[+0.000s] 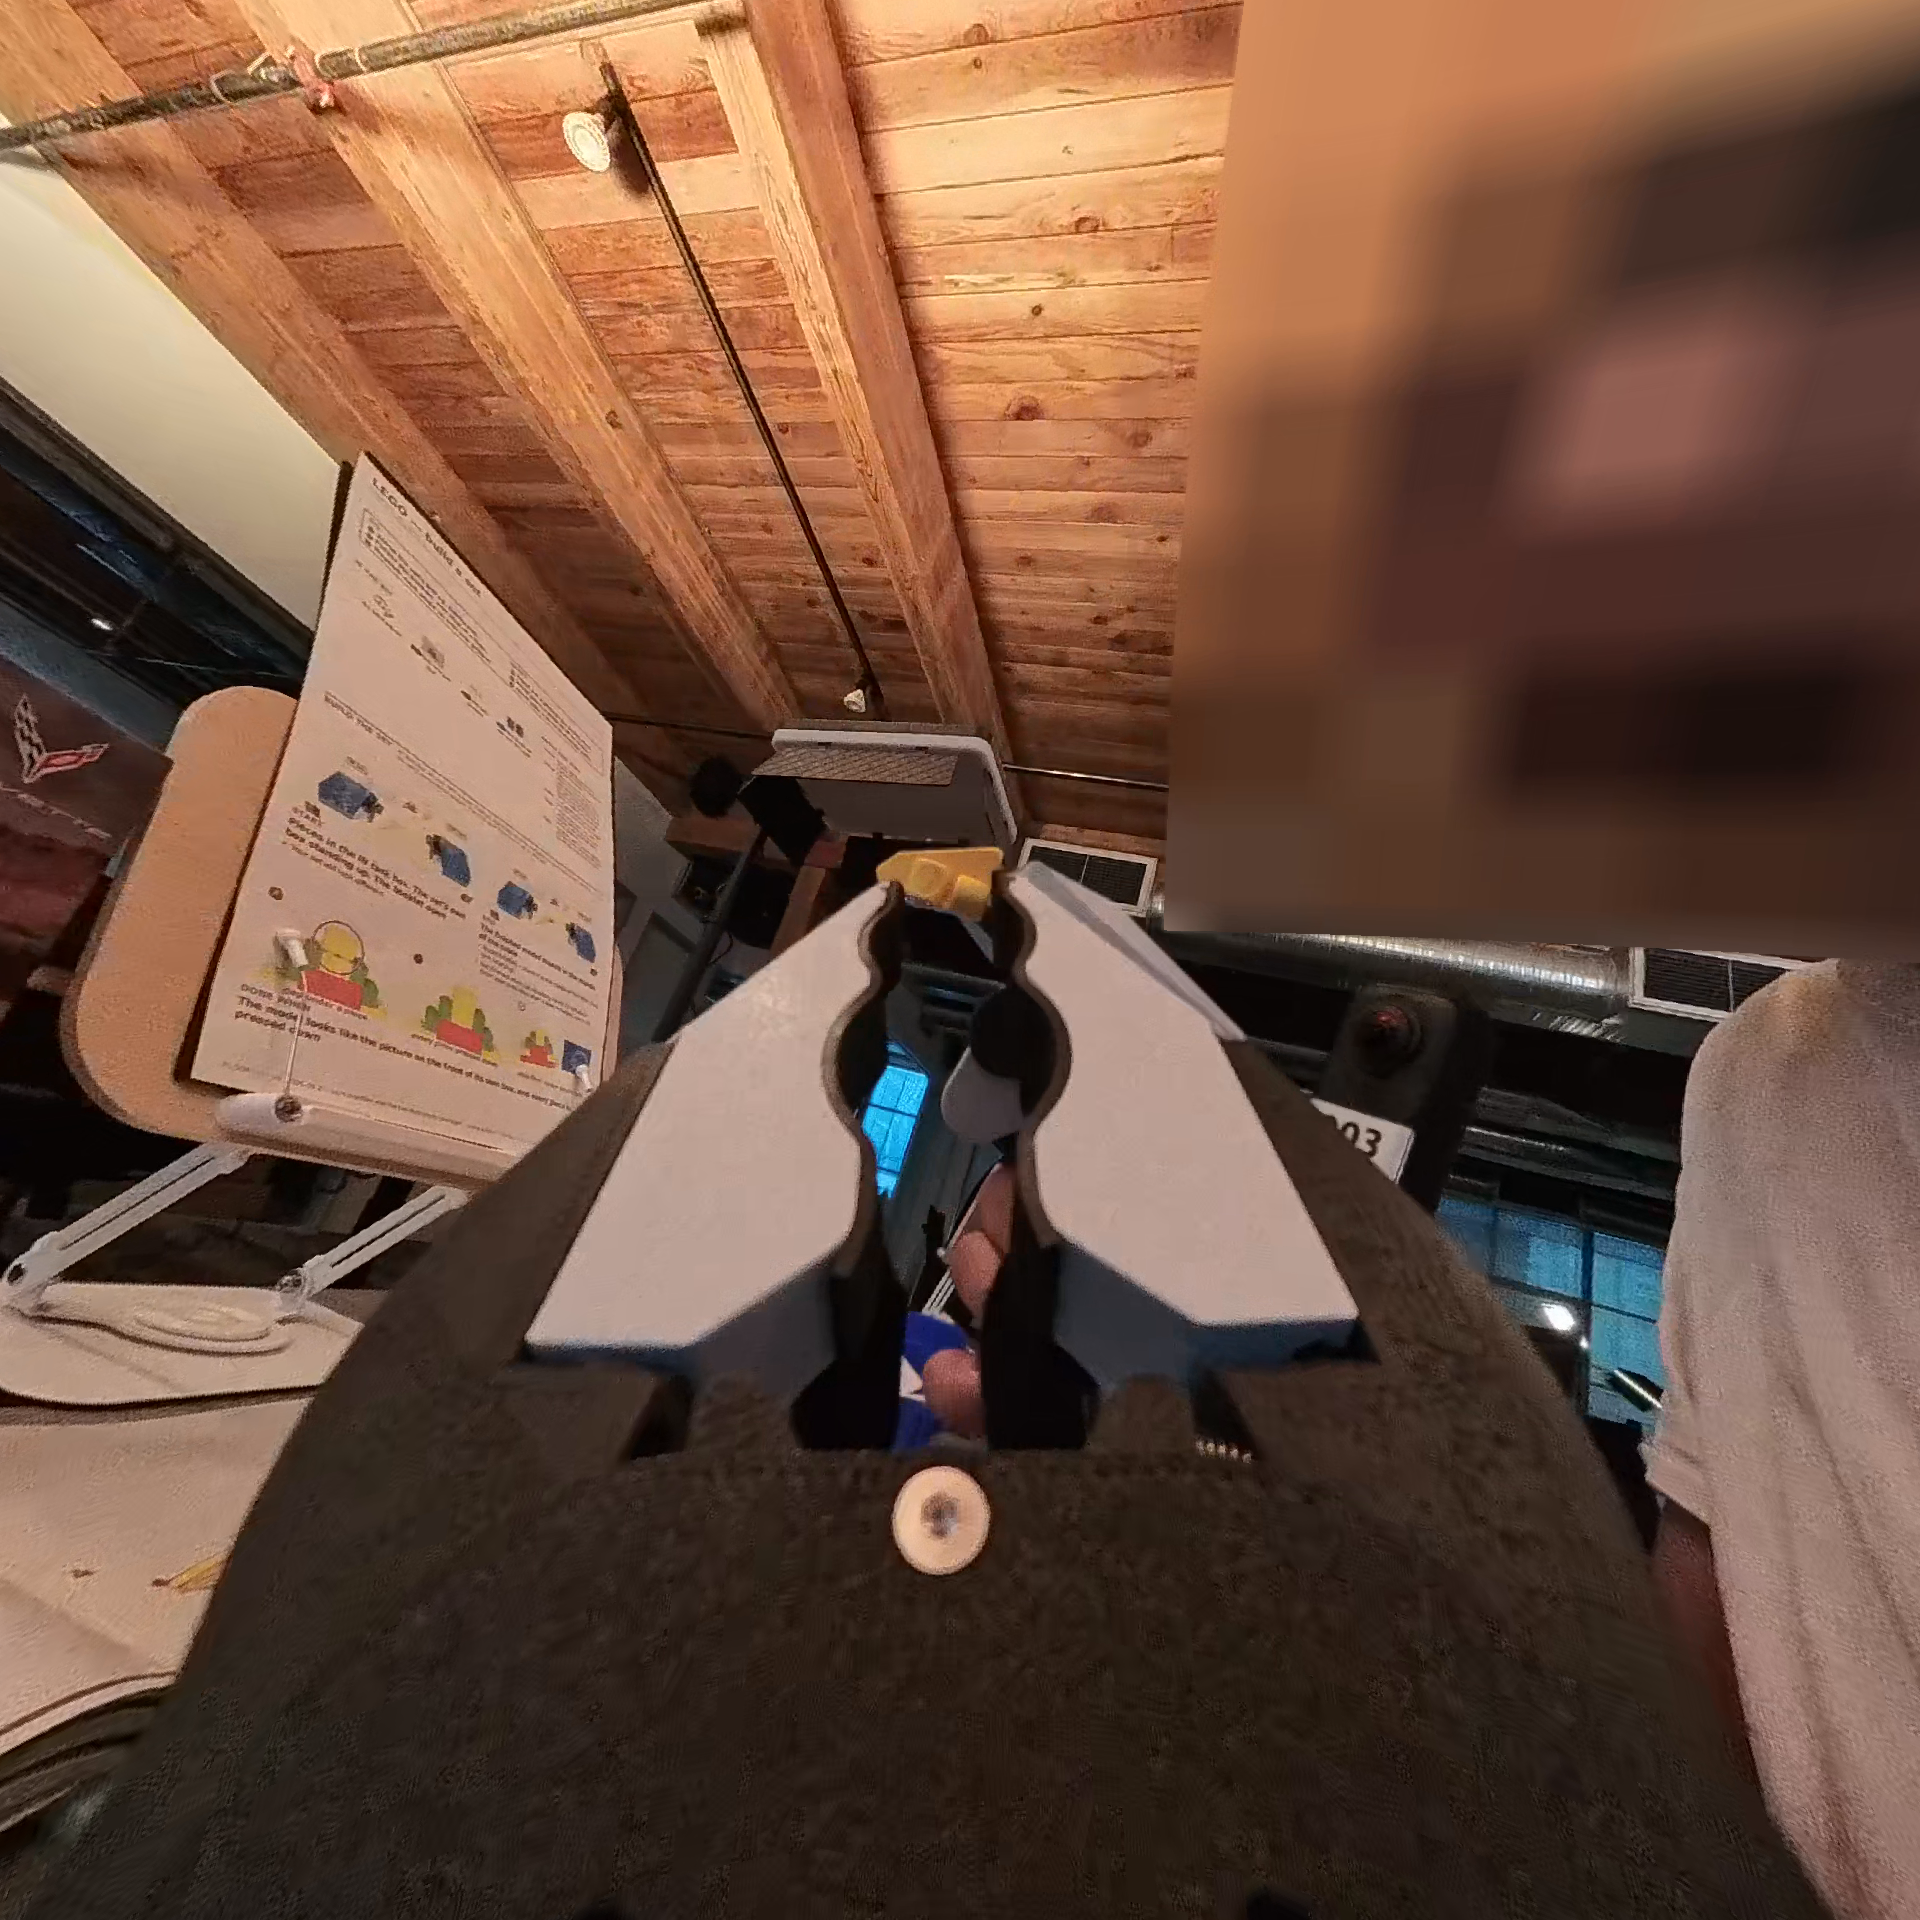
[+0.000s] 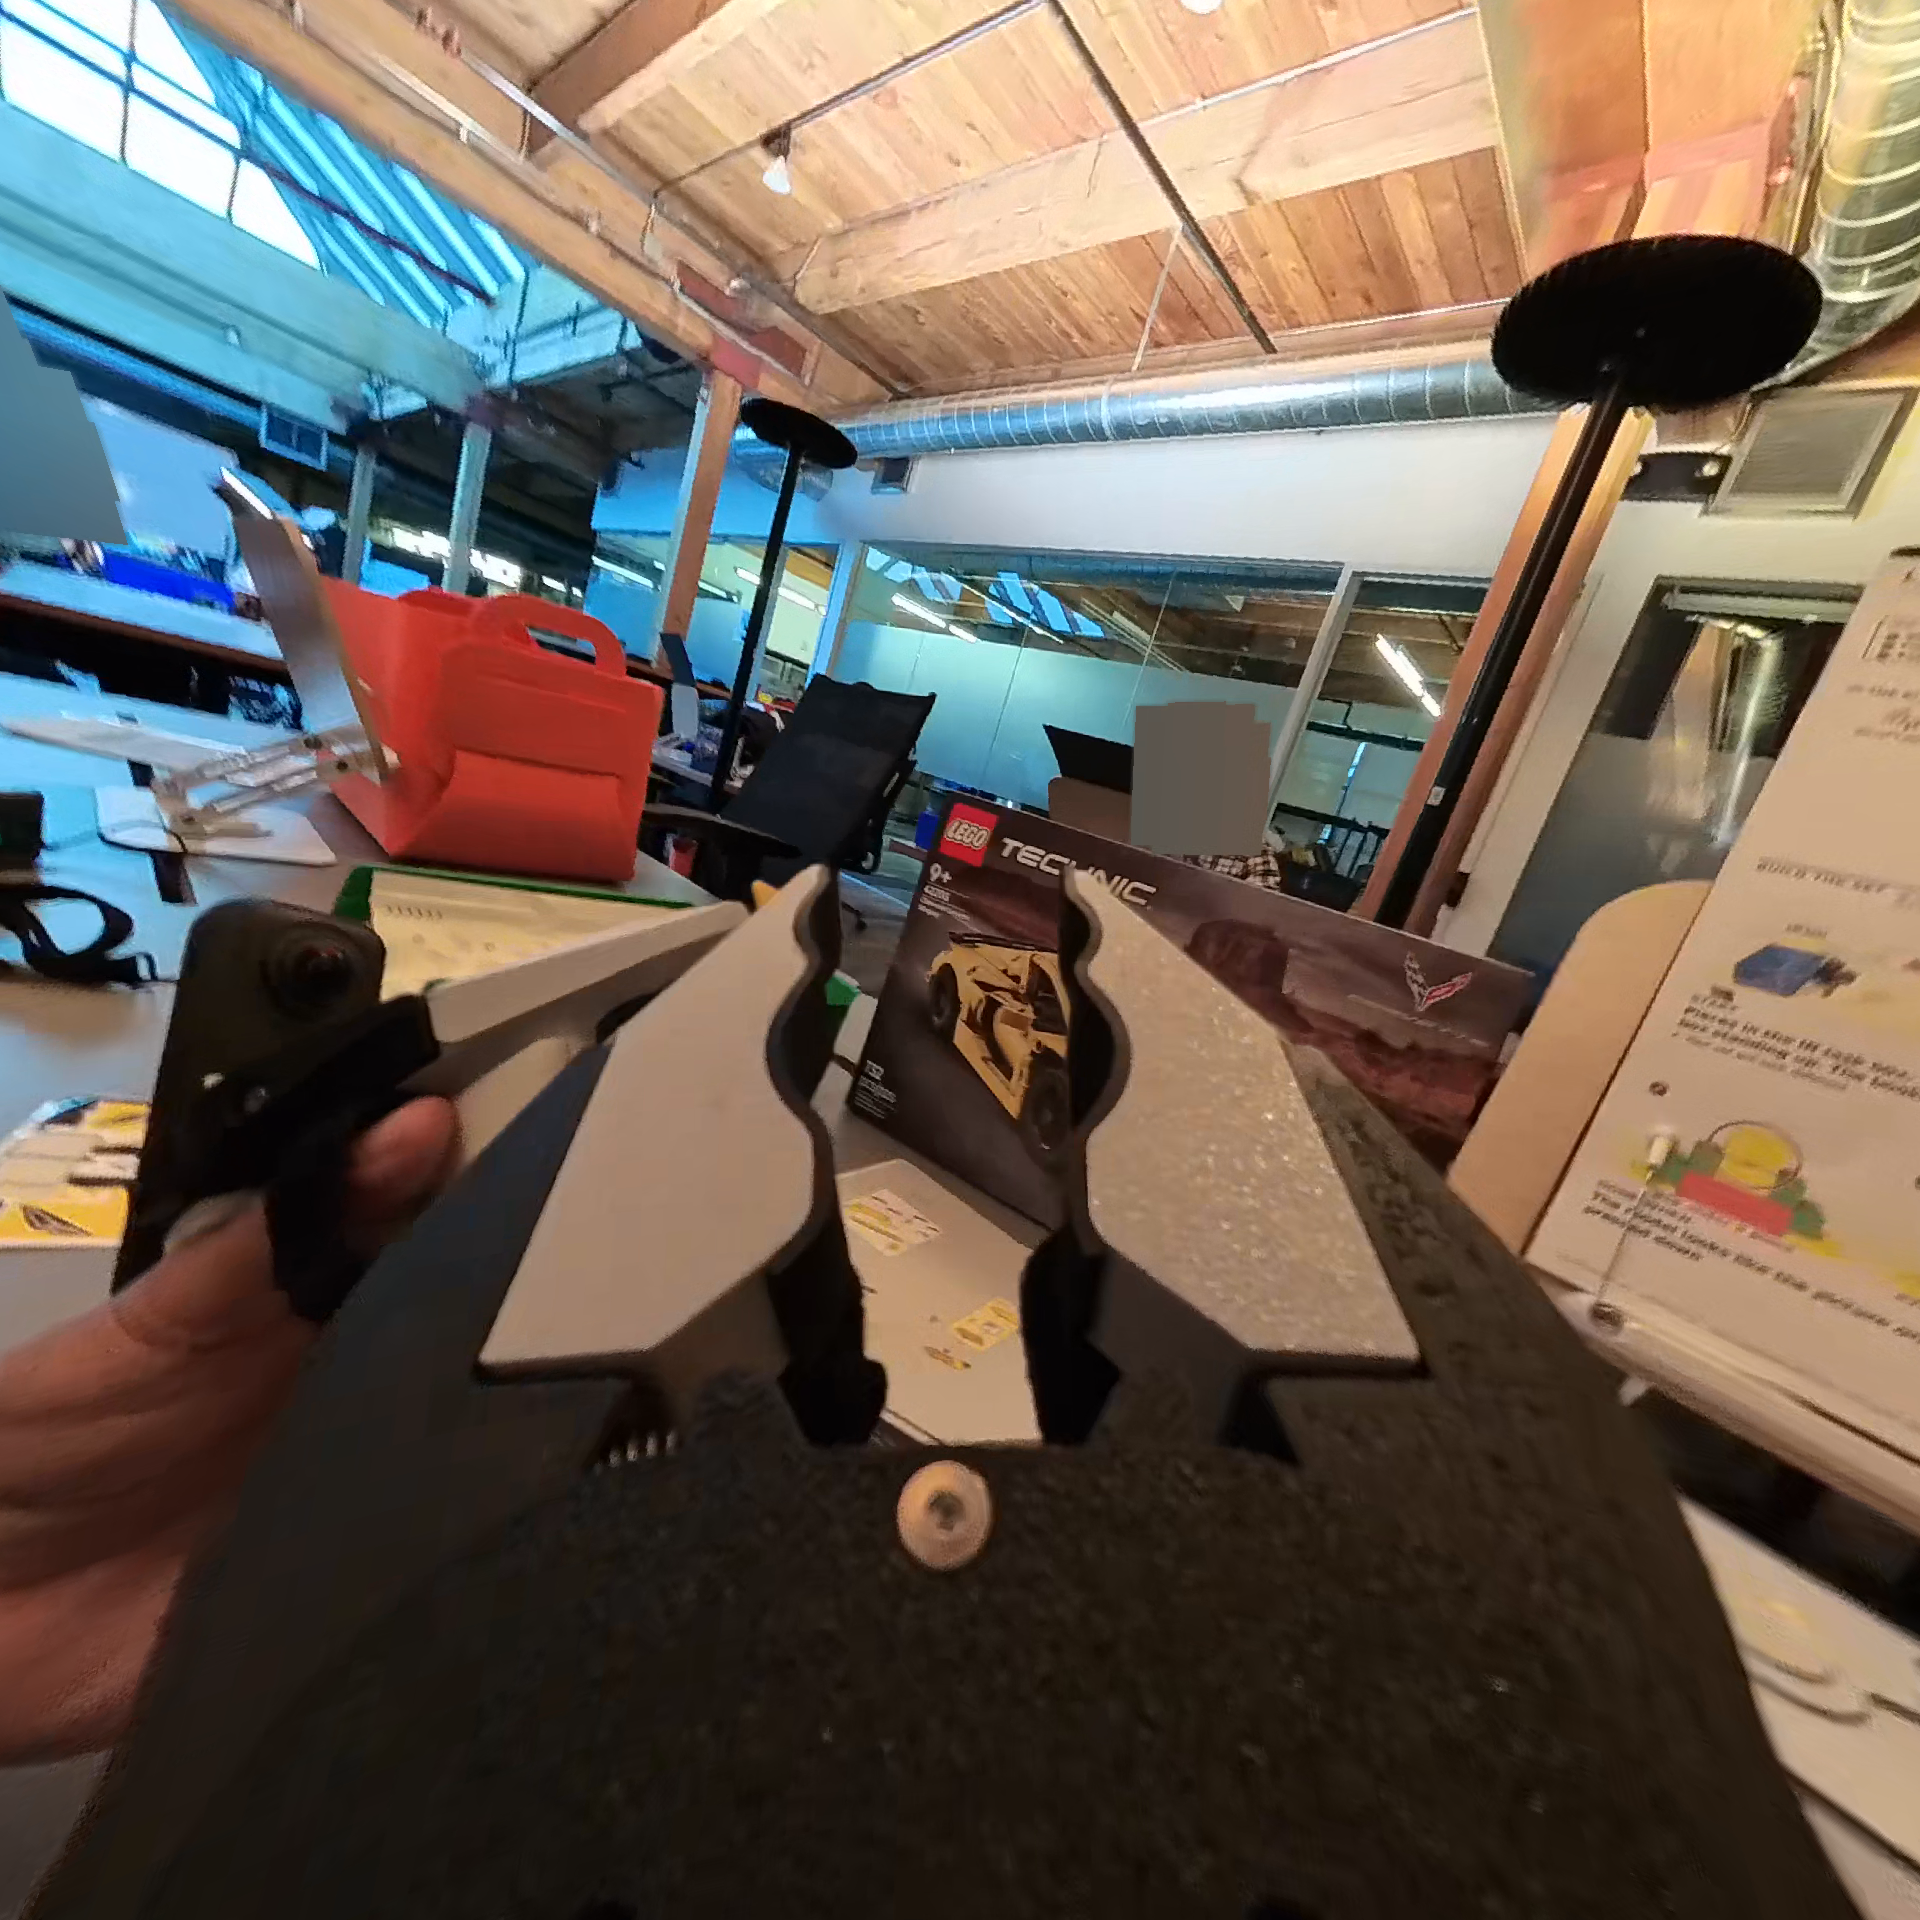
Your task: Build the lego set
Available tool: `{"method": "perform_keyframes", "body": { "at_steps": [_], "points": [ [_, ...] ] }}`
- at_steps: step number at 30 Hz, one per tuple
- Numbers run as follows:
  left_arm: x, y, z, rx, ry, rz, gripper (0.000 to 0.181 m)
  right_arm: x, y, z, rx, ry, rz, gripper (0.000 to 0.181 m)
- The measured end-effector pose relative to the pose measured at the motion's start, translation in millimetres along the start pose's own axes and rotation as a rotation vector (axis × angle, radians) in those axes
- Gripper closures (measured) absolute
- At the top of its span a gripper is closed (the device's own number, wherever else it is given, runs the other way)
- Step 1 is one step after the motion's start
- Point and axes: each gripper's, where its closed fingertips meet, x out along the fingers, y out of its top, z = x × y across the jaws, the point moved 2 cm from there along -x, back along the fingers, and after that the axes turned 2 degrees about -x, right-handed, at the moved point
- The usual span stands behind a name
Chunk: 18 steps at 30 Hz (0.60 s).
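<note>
In the left wrist view my left gripper (image 1: pixel 940 883) points up toward the wooden ceiling and is shut on a small yellow lego piece (image 1: pixel 935 878) at its fingertips. A grey finger of the other gripper (image 1: pixel 1122 945) lies just behind it on the right. In the right wrist view my right gripper (image 2: pixel 948 894) is open and empty, held above the table. The left gripper's black body (image 2: pixel 260 1049), held by a hand, comes in from the left. Its grey finger (image 2: pixel 582 966) reaches to beside my left fingertip, and a bit of yellow (image 2: pixel 764 891) shows at its tip.
The lego set box (image 2: pixel 1174 997) stands ahead, with a grey sheet (image 2: pixel 935 1299) lying before it. An instruction board on a stand (image 2: pixel 1766 1091) is on the right; it also shows in the left wrist view (image 1: pixel 416 810). An orange bag (image 2: pixel 499 748), a green-edged tray (image 2: pixel 499 914) and a booklet (image 2: pixel 62 1174) are on the left. A person in a white shirt (image 1: pixel 1787 1351) is close by.
</note>
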Motion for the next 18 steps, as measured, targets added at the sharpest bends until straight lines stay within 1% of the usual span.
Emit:
{"method": "perform_keyframes", "body": {
  "at_steps": [5,7,11,13,15,17,18],
  "points": [
    [-1,1,-2,0.021,0.014,0.0,0.166,1,-8,2,0.089,0.016,-0.011,0.141],
    [0,-3,-1,0.079,0.027,-0.039,0.165,0,-12,4,0.169,0.04,-0.005,0.14],
    [0,-23,-5,0.395,0.101,-0.252,0.165,-2,-31,20,0.351,0.104,-0.026,0.14],
    [-5,-30,-8,0.557,0.13,-0.354,0.165,-5,-43,26,0.443,0.191,-0.062,0.136],
    [-8,-34,-5,0.66,0.12,-0.406,0.165,-8,-53,32,0.569,0.253,-0.081,0.136],
    [-8,-34,-1,0.726,0.118,-0.41,0.165,-10,-51,43,0.696,0.241,-0.014,0.134],
    [-7,-33,2,0.743,0.114,-0.395,0.165,-10,-48,45,0.725,0.241,0.021,0.134]
  ]
}}
